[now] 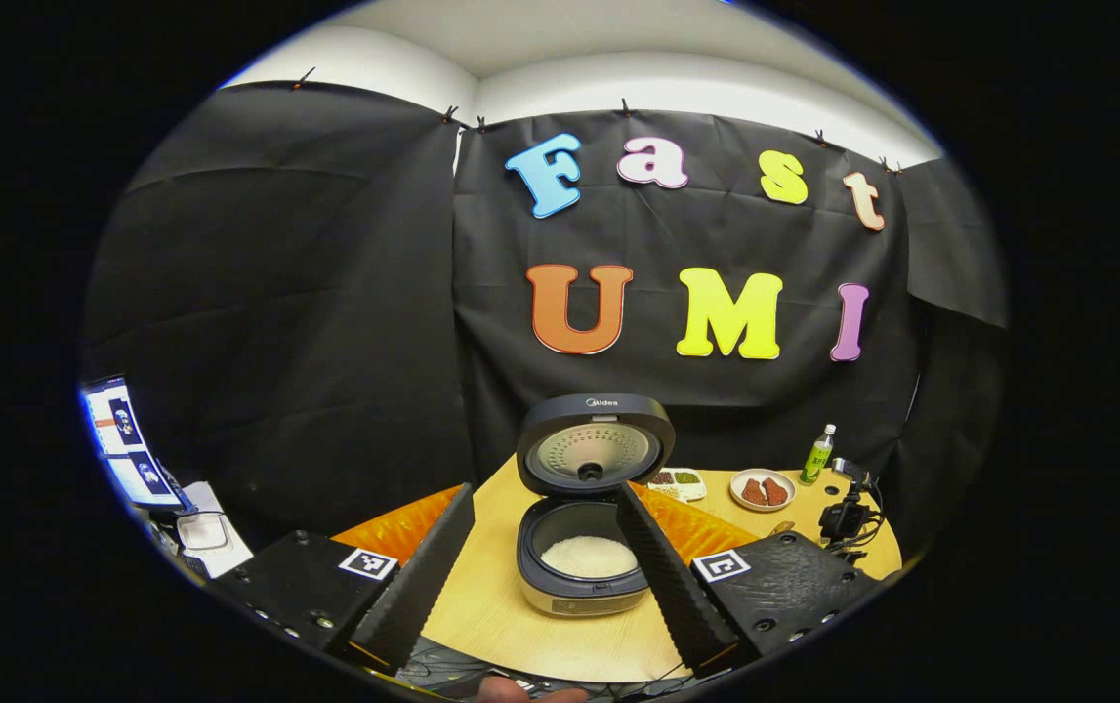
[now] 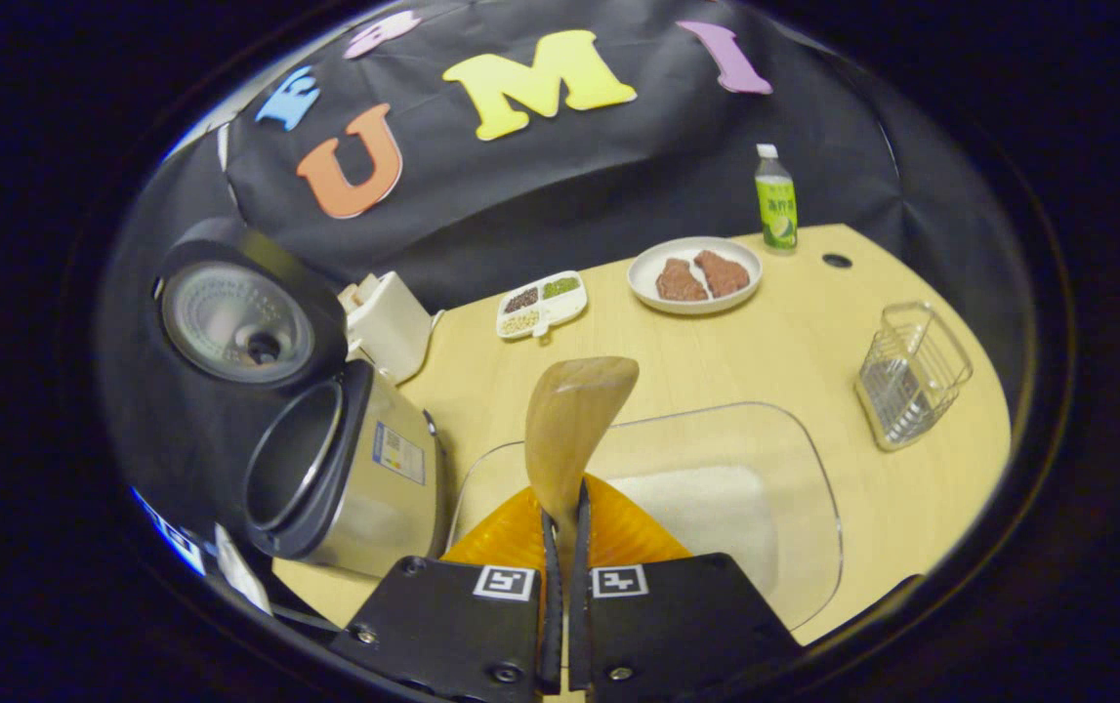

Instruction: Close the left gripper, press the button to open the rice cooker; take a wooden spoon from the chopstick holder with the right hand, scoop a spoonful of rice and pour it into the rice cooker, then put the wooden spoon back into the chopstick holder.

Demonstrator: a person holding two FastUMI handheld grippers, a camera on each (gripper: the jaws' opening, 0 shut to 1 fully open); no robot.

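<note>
Pinching the handle of a wooden spoon (image 2: 574, 425) between fingers pressed close together, the right hand-held gripper (image 2: 564, 527) holds the spoon bowl-up above a clear glass dish (image 2: 794, 459). That dish sits on the pale wood counter (image 2: 794, 342) just beside the rice cooker (image 2: 345, 478) and holds a patch of white rice (image 2: 716, 517); something orange shows through the glass near the gripper. No rice can be made out in the spoon's bowl.

In the left gripper view, the left hand-held gripper (image 1: 545, 566) has its fingers spread wide apart, holding nothing, with the rice cooker (image 1: 584, 566) seen between them. The cooker's lid (image 1: 596, 441) stands upright and open, and white rice (image 1: 589, 557) lies in the inner pot.

Farther from the rice cooker, past the glass dish, a wire chopstick holder (image 2: 911, 376) stands on the counter. Behind the cooker, toward the black cloth wall, are a small divided tray of beans (image 2: 542, 303), a white plate with two brown pieces of food (image 2: 694, 275), and a green-labelled bottle (image 2: 775, 200). A white box-like object (image 2: 386, 322) sits just beside the cooker's back.
</note>
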